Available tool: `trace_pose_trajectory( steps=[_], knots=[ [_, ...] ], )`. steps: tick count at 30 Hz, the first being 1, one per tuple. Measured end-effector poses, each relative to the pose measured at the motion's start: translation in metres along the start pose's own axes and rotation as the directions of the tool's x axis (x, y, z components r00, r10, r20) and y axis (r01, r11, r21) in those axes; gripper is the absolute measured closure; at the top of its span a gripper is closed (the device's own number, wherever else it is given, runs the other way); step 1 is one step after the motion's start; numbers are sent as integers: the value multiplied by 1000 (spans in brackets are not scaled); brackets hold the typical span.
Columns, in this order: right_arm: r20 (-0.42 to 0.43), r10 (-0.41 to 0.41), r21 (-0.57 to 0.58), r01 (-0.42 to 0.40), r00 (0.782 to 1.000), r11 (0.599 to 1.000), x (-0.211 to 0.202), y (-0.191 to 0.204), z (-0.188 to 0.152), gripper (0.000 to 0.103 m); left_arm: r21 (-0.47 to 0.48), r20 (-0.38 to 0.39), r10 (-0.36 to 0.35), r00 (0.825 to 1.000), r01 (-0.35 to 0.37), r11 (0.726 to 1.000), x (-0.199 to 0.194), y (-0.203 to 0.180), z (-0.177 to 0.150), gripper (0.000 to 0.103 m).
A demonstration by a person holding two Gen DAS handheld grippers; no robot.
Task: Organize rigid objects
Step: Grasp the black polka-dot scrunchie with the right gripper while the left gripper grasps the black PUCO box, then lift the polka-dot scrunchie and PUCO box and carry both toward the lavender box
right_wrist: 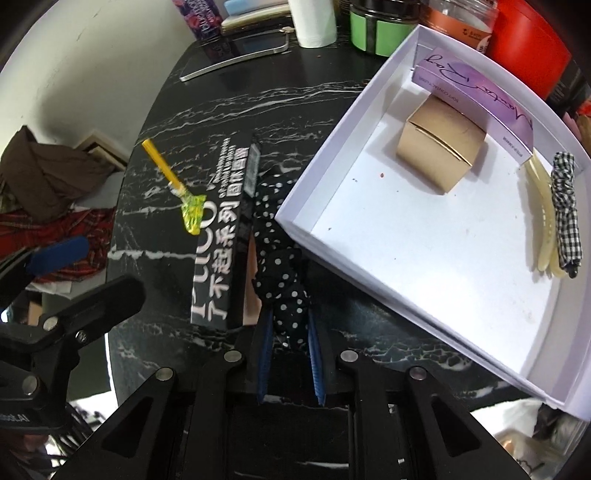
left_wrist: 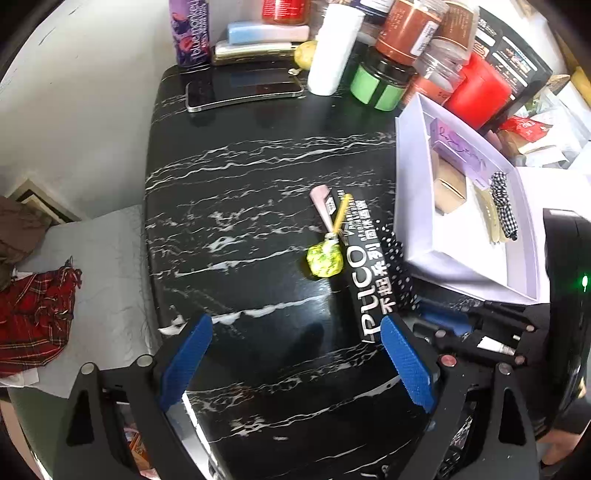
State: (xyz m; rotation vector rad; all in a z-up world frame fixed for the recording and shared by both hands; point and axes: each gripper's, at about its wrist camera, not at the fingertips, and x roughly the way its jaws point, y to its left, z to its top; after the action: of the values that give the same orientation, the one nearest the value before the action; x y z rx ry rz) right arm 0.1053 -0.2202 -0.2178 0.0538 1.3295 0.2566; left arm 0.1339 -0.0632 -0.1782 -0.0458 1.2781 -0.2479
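A black polka-dot fabric hair piece [right_wrist: 282, 273] lies on the black marble table [right_wrist: 155, 354], between a long black lettered box [right_wrist: 221, 240] and the white tray [right_wrist: 332, 155]. My right gripper [right_wrist: 290, 321] is shut on its near end. The tray holds a brown carton [right_wrist: 439, 147], a purple box [right_wrist: 476, 96], a cream clip [right_wrist: 543, 221] and a checkered clip [right_wrist: 565, 214]. A yellow-green lollipop [left_wrist: 324, 260] rests against the black box [left_wrist: 365, 266]. My left gripper [left_wrist: 295, 365] hangs open over bare table, nearer than the lollipop.
At the table's far end stand a phone [left_wrist: 243, 92], a white bottle [left_wrist: 332, 51], a green jar [left_wrist: 376, 88], a red box [left_wrist: 480, 92] and a purple can [left_wrist: 190, 29]. A red plaid cloth [left_wrist: 33, 314] lies beyond the table's left edge.
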Motion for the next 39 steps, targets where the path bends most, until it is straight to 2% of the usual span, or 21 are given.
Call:
trace_pose_trajectory(
  steps=[9, 15, 17, 19, 21, 23, 24, 25, 30, 39],
  knots=[
    [-9, 19, 4, -19, 1000, 1000, -8, -10, -22, 86, 27, -6, -33, 999, 34, 999, 11, -23, 2, 9],
    [-12, 2, -6, -2, 1000, 1000, -15, -17, -39, 86, 34, -26, -26, 999, 27, 999, 27, -33, 2, 10],
    [-12, 2, 1, -2, 1000, 1000, -18, -21, -43, 86, 20, -37, -14, 999, 15, 1000, 32, -33, 2, 20],
    [-16, -4, 10, 5, 1000, 1000, -18, -24, -47, 85, -8, -74, -7, 997, 7, 1000, 39, -32, 2, 41],
    [-23, -8, 17, 9, 1000, 1000, -21, -31, -53, 85, -45, -87, -14, 996, 10, 999, 44, -30, 1, 53],
    [-30, -13, 24, 14, 999, 1000, -22, -35, -56, 85, -54, -72, -24, 997, 21, 998, 42, -29, -1, 64],
    [-31, -12, 29, 13, 999, 999, -23, -37, -58, 85, -45, -68, -15, 998, 12, 999, 41, -31, -2, 74],
    [-34, -13, 34, 14, 999, 999, -25, -40, -58, 85, -32, -62, -7, 998, 5, 999, 40, -33, -3, 77],
    [-32, -19, 42, 21, 999, 999, -29, -46, -63, 85, -8, -42, 1, 999, -1, 1000, 28, -36, -12, 77],
    [-22, -19, 44, 20, 1000, 999, -35, -40, -76, 86, -25, -50, -5, 999, 4, 1000, 12, -22, -31, 78]
  ],
)
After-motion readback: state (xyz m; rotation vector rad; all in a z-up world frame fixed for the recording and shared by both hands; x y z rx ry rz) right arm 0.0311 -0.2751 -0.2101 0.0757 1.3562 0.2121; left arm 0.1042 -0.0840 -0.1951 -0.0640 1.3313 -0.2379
